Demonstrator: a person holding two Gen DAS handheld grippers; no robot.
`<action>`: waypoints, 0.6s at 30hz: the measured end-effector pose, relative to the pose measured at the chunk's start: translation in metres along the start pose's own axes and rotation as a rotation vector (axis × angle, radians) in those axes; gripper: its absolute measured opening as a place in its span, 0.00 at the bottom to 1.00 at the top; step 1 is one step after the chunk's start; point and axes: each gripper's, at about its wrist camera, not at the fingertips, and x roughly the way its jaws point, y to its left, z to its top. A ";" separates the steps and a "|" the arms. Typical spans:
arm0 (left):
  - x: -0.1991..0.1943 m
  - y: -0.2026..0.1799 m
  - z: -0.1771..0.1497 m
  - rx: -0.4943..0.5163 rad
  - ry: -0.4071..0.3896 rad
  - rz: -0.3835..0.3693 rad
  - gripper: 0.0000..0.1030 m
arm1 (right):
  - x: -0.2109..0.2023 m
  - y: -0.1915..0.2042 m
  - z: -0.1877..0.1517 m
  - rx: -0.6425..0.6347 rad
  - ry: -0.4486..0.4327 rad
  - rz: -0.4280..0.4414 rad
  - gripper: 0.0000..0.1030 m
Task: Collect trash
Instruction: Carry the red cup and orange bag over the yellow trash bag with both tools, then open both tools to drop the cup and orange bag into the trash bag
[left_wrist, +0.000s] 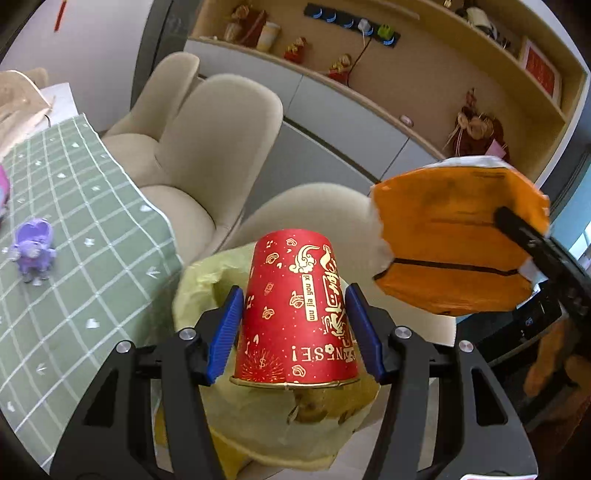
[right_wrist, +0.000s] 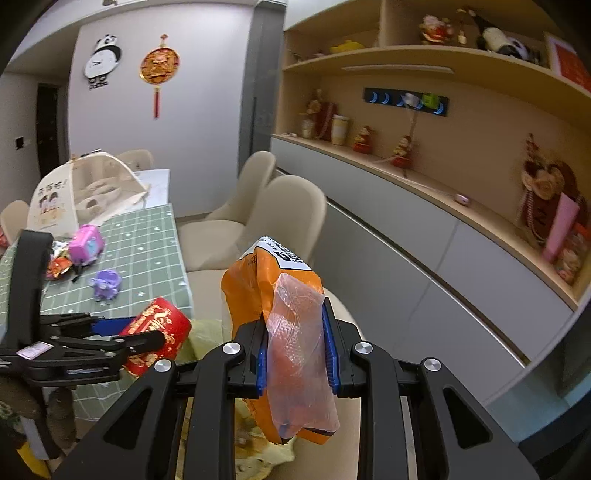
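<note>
My left gripper (left_wrist: 295, 328) is shut on a red paper cup (left_wrist: 297, 306) with gold print, held upside down over a yellow trash bag (left_wrist: 258, 421) that holds some scraps. The cup also shows in the right wrist view (right_wrist: 159, 332), with the bag (right_wrist: 207, 332) under it. My right gripper (right_wrist: 295, 350) is shut on an orange snack packet (right_wrist: 255, 288) and a thin clear plastic wrapper (right_wrist: 299, 354), held above the bag. The packet shows at the right of the left wrist view (left_wrist: 458, 236).
A table with a green checked cloth (left_wrist: 74, 236) lies to the left, with a purple toy (left_wrist: 33, 251), a pink toy (right_wrist: 86, 243), crumpled wrappers (right_wrist: 59, 264) and a mesh food cover (right_wrist: 88, 192). Beige chairs (left_wrist: 207, 140) stand beside it. A cabinet with shelves (right_wrist: 424, 192) runs along the right.
</note>
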 end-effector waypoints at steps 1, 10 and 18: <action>0.005 0.000 -0.001 -0.001 0.005 -0.004 0.54 | 0.001 -0.004 -0.001 0.008 0.001 -0.004 0.23; 0.016 0.014 -0.006 -0.046 0.051 -0.038 0.68 | 0.011 0.003 -0.006 0.032 0.011 0.084 0.23; -0.035 0.049 -0.020 -0.083 0.030 0.023 0.68 | 0.086 0.052 -0.046 0.039 0.212 0.224 0.23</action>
